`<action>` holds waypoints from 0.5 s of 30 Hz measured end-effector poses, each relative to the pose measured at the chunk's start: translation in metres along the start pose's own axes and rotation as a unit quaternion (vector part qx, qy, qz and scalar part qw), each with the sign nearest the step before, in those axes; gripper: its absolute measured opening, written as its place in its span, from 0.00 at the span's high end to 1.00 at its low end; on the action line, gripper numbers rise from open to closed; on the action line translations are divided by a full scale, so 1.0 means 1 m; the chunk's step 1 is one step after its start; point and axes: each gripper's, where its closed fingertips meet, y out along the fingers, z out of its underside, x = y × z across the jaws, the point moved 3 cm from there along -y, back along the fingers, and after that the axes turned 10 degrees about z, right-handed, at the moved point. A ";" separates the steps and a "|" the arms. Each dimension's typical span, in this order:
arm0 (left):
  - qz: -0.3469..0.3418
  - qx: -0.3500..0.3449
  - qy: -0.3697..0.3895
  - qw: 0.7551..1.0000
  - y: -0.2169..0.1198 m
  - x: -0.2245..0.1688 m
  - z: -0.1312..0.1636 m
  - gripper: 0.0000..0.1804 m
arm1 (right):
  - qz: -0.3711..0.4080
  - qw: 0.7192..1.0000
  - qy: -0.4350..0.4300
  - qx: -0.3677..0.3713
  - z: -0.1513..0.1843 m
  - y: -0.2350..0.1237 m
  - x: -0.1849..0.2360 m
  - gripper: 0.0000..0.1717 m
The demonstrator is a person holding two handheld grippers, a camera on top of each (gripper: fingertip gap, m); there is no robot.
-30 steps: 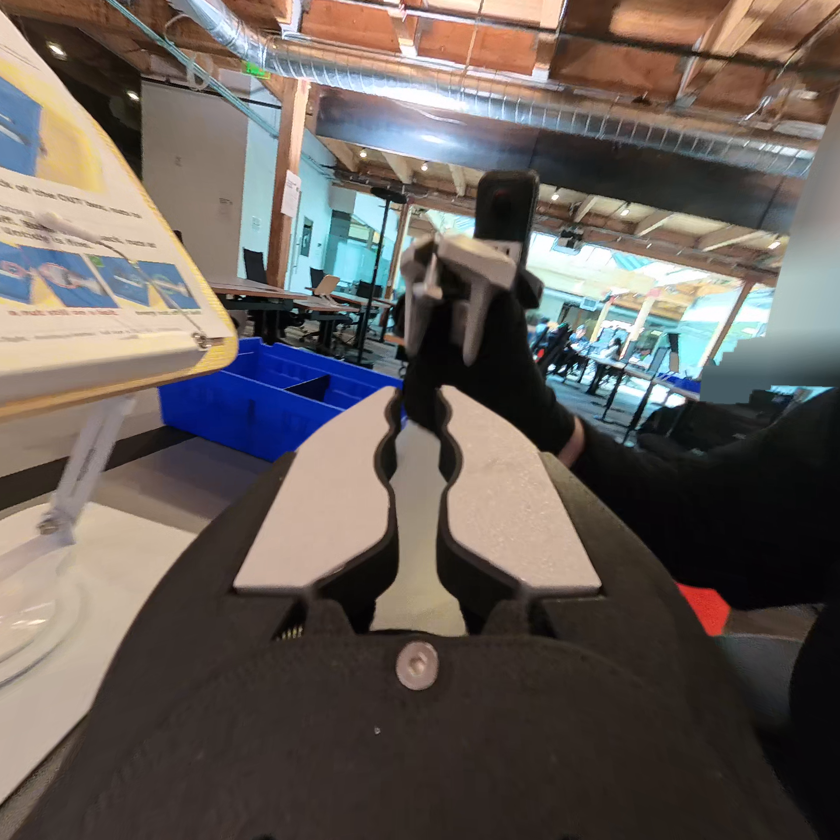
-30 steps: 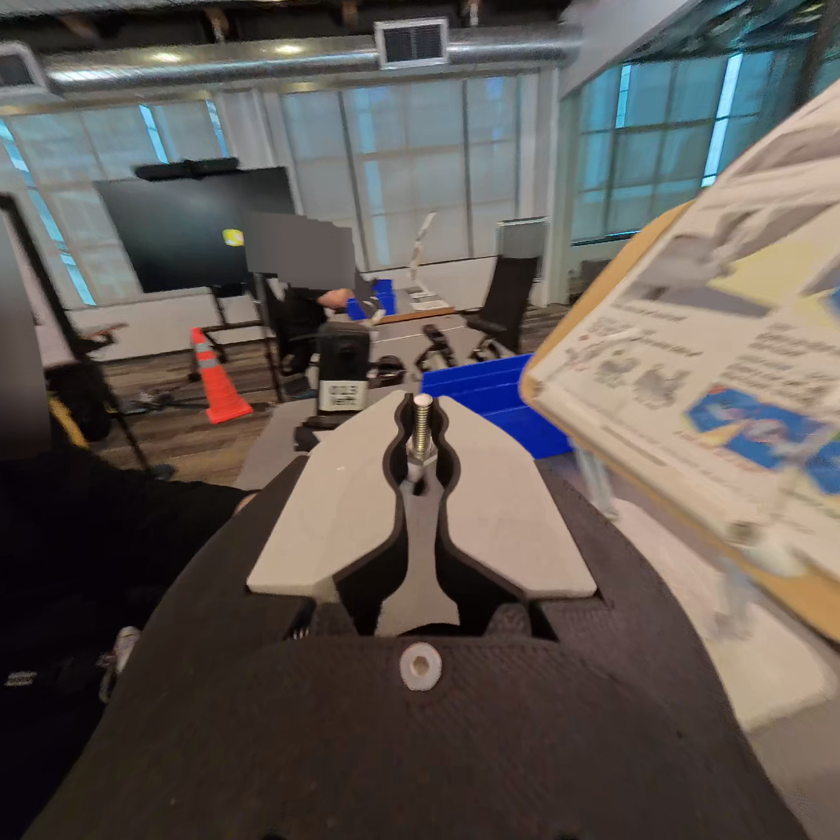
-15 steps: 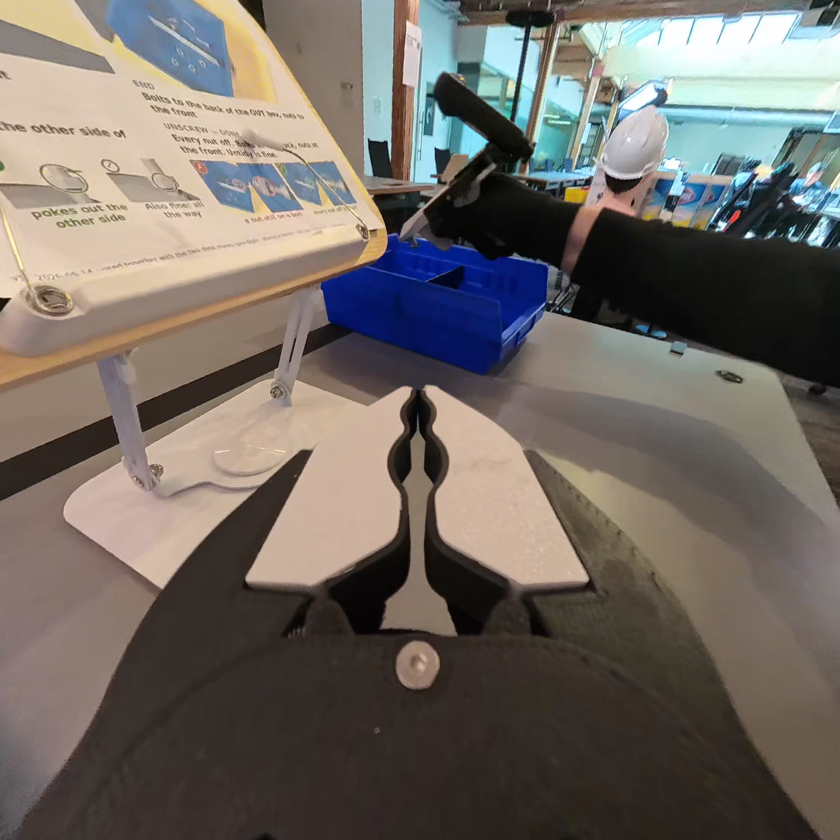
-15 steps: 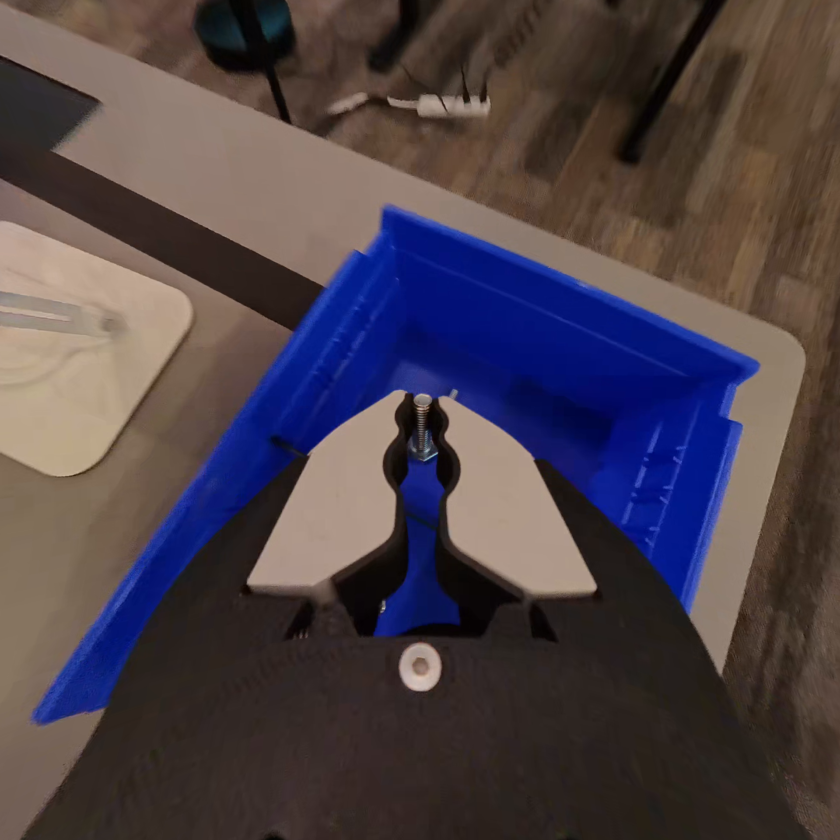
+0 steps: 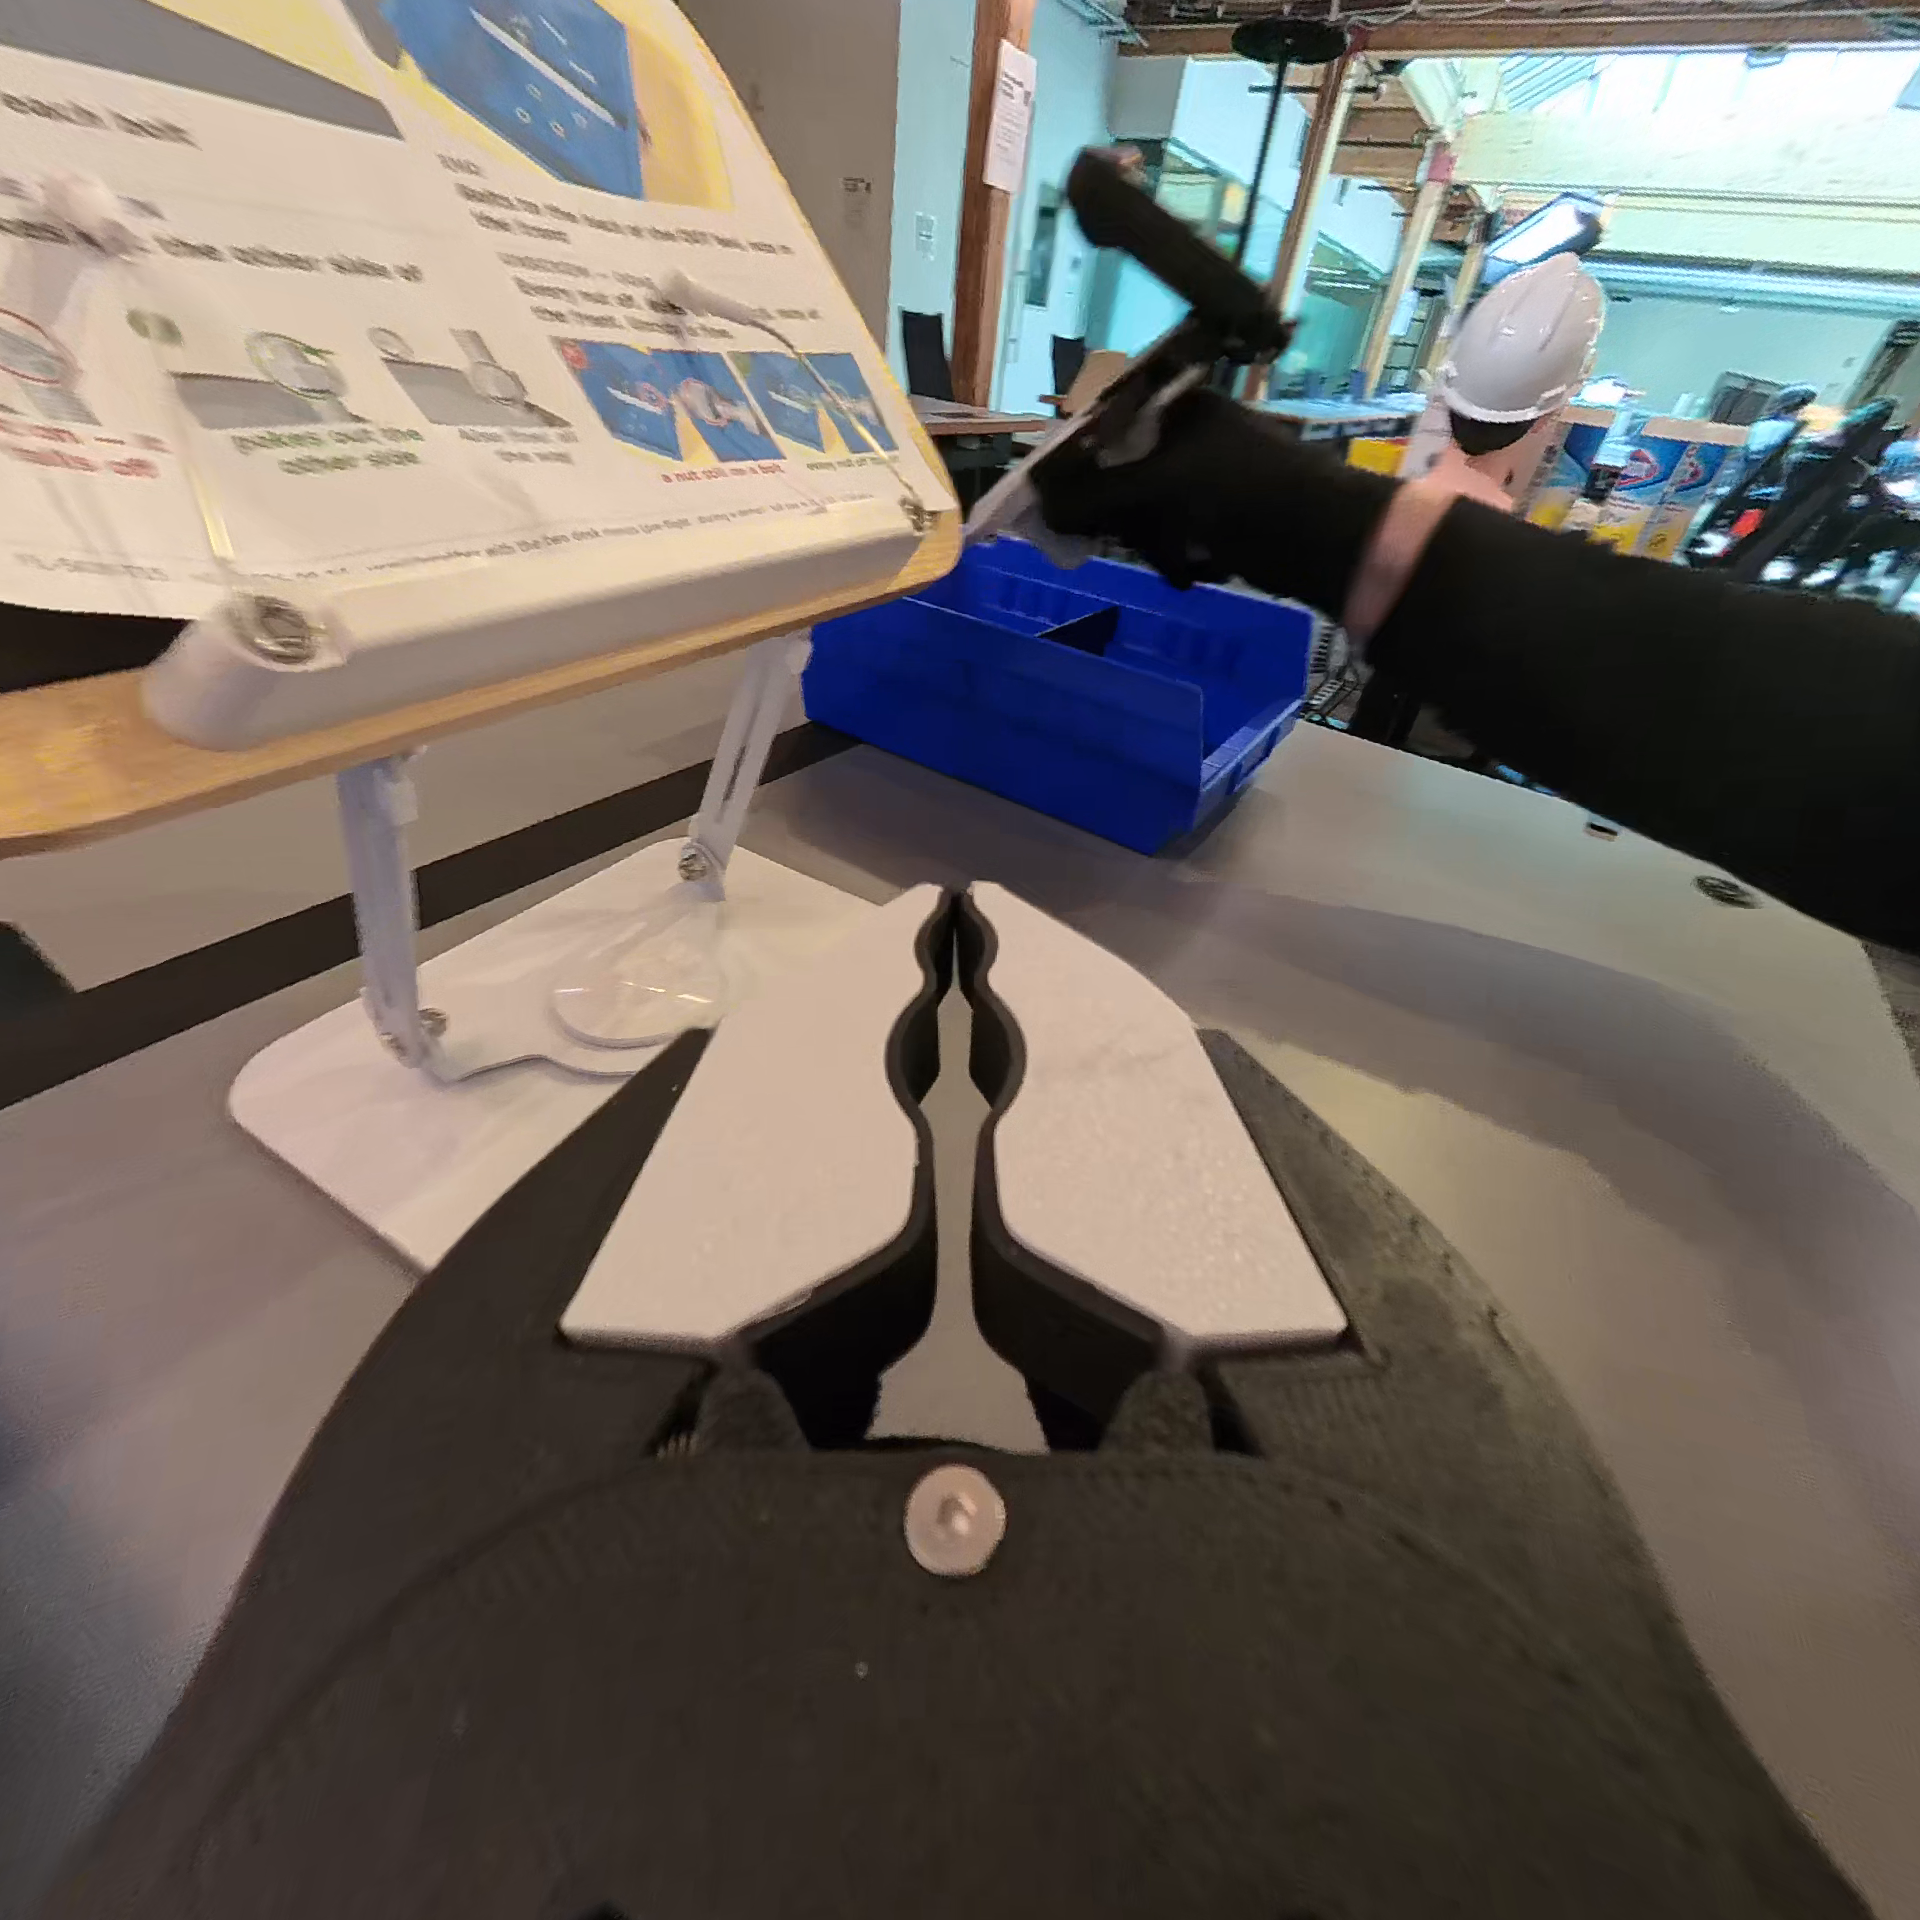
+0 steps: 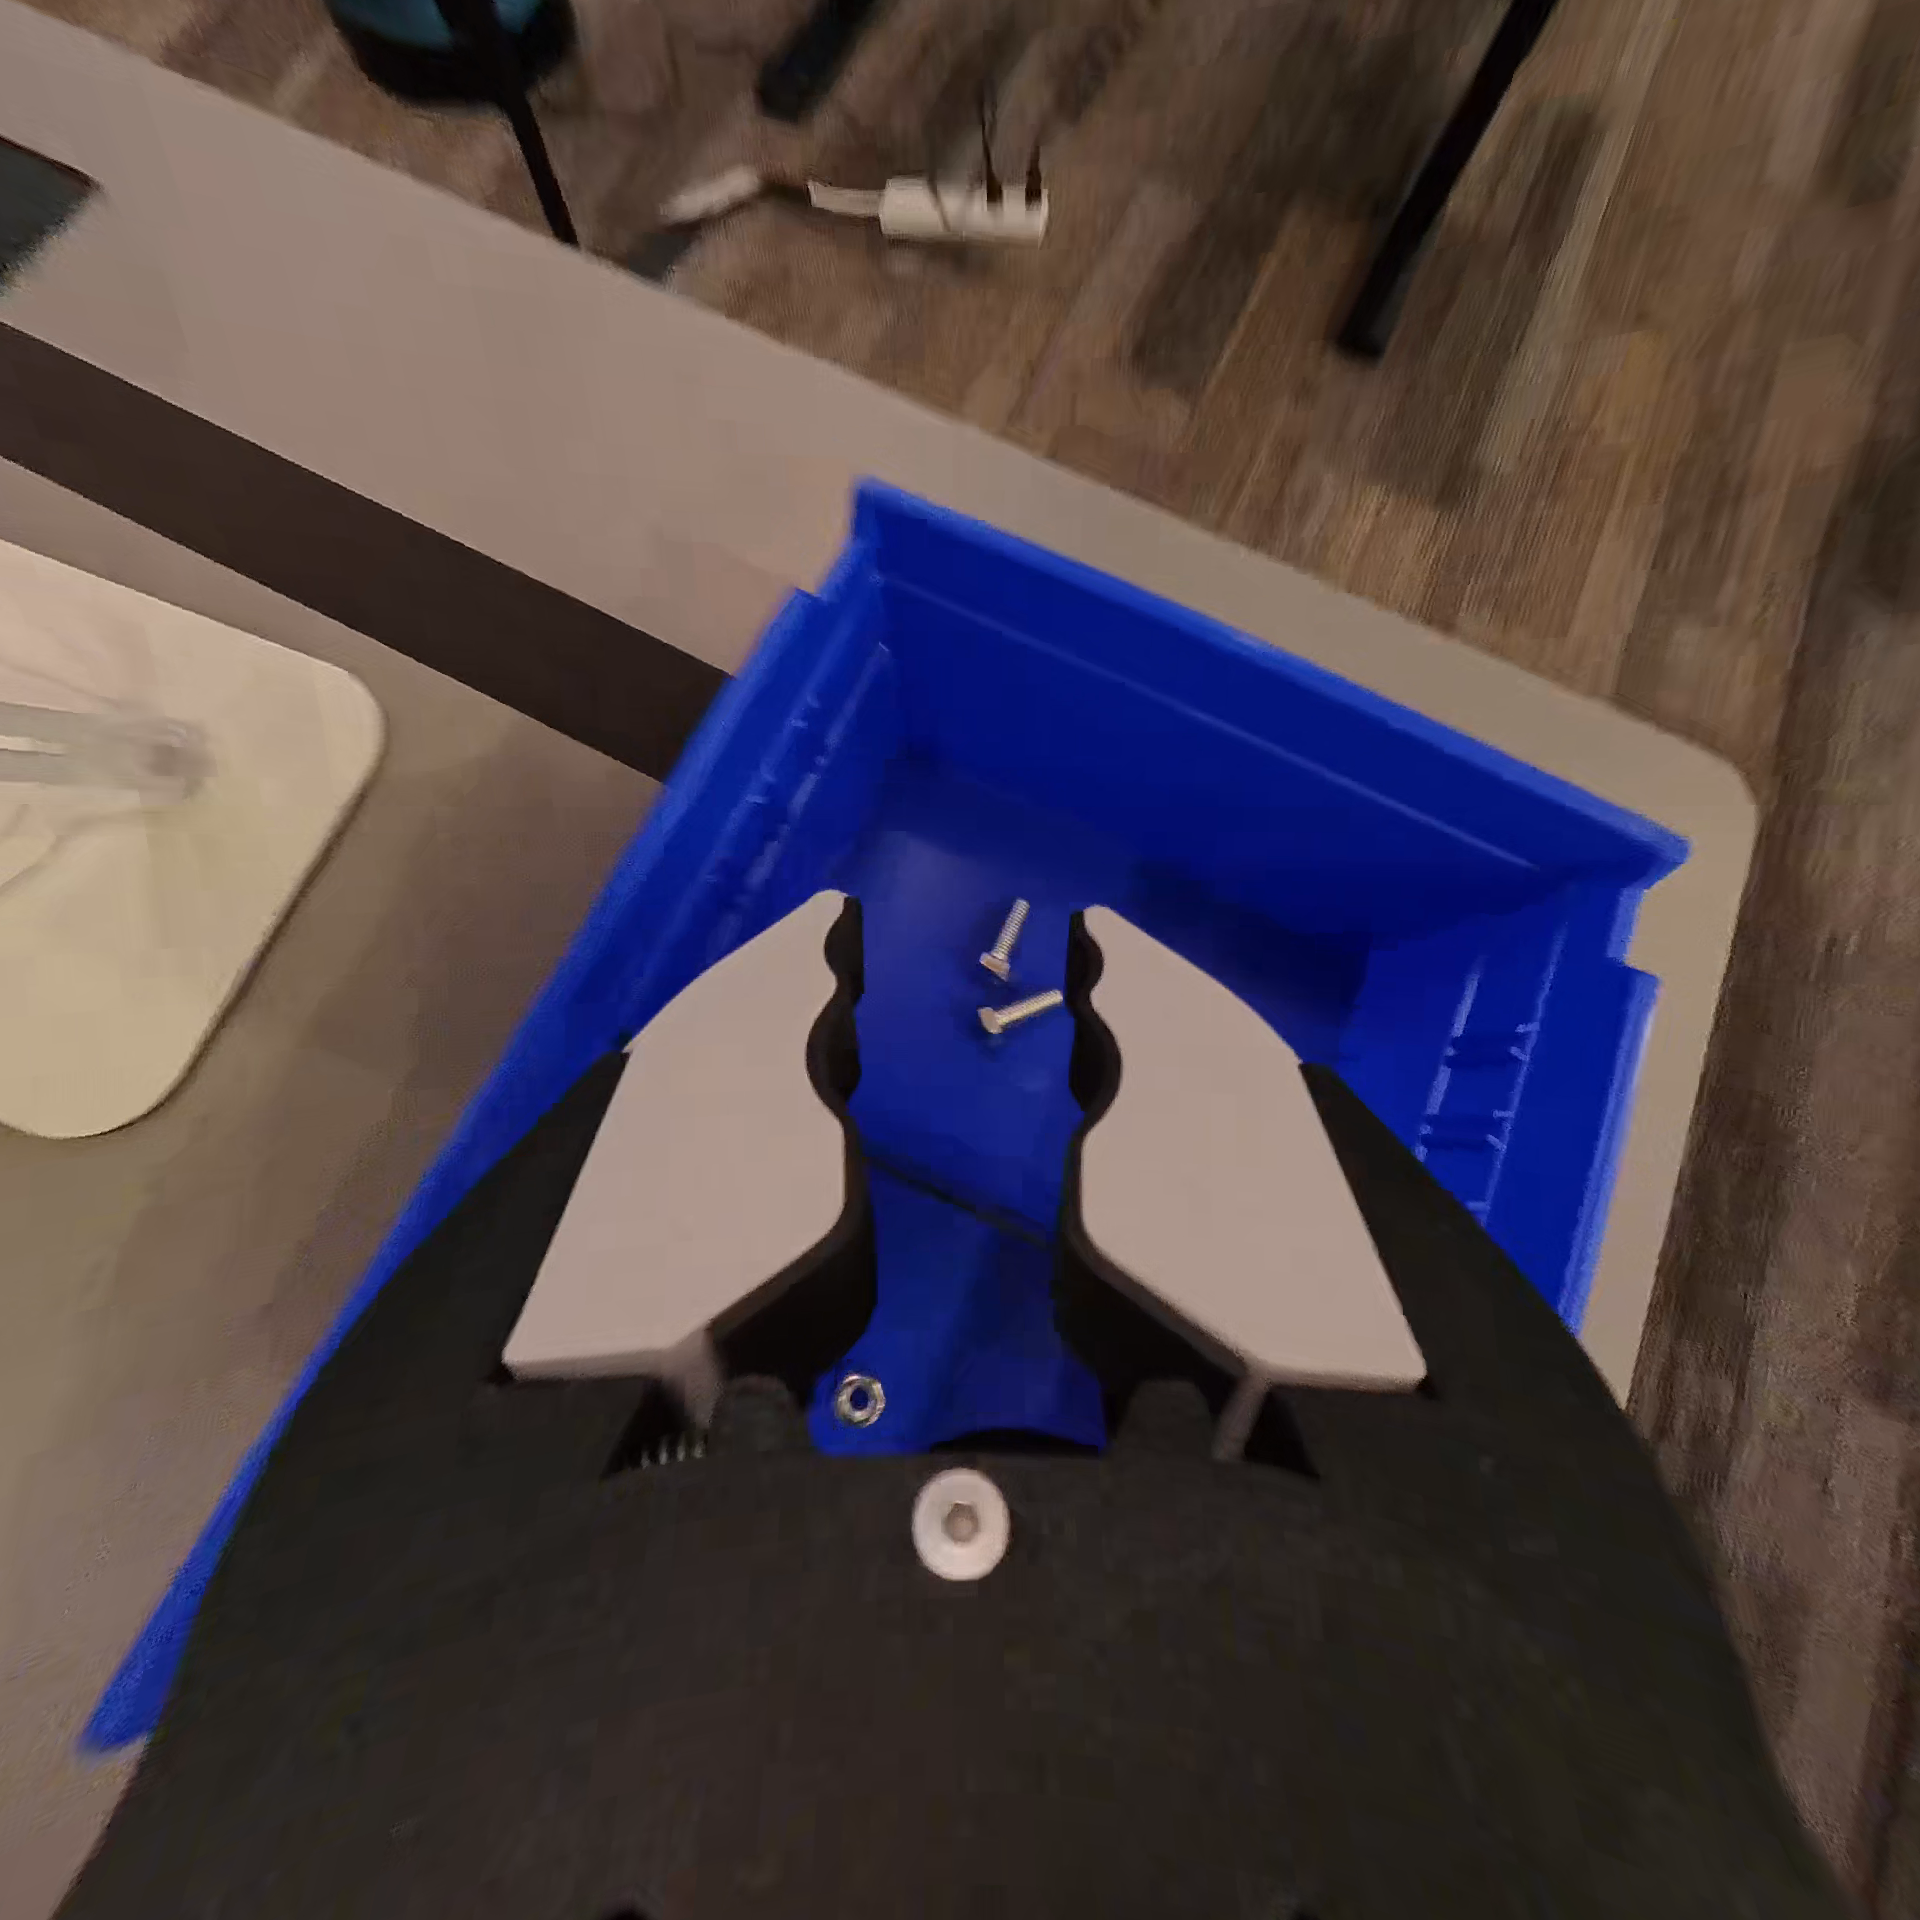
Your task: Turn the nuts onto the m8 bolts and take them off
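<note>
My right gripper (image 6: 961,914) is open and empty above the back compartment of the blue bin (image 6: 1195,748). Two silver bolts lie on the bin floor below it, one (image 6: 1004,935) farther off and one (image 6: 1020,1012) nearer. A silver nut (image 6: 860,1400) lies in the bin's front compartment, near my gripper's base. My left gripper (image 5: 956,904) is shut with nothing between its pads, low over the grey table (image 5: 1558,1039). In the left wrist view the right gripper (image 5: 1049,499) hangs over the blue bin (image 5: 1039,707), held by a gloved hand.
A tilted instruction board (image 5: 416,364) on a white stand with a flat base (image 5: 416,1101) is on the left. A thin divider (image 6: 966,1205) splits the bin. The table's far edge and corner (image 6: 1704,810) lie just beyond the bin, with wooden floor beyond. The left gripper is farther from the silver nut (image 6: 860,1400), some 45 centimeters, than the right, some 15 centimeters.
My right gripper carried the bolt over the blue bin, then opened and dropped it; the bolt now lies on the bin floor. My left gripper shut on nothing and swung down toward the table.
</note>
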 end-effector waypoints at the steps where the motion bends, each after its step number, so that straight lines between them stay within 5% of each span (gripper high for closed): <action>1: -0.015 0.000 0.004 1.000 -0.005 0.004 -0.002 1.00 | 0.000 1.000 -0.007 -0.024 -0.004 -0.015 0.008 0.79; 8: -0.176 0.044 0.035 0.983 -0.083 0.064 -0.018 0.95 | -0.077 0.979 -0.048 -0.181 -0.005 -0.126 0.105 0.89; 15: -0.278 0.238 0.025 0.930 -0.155 0.149 -0.015 0.92 | -0.198 0.954 -0.073 -0.214 0.033 -0.153 0.214 0.91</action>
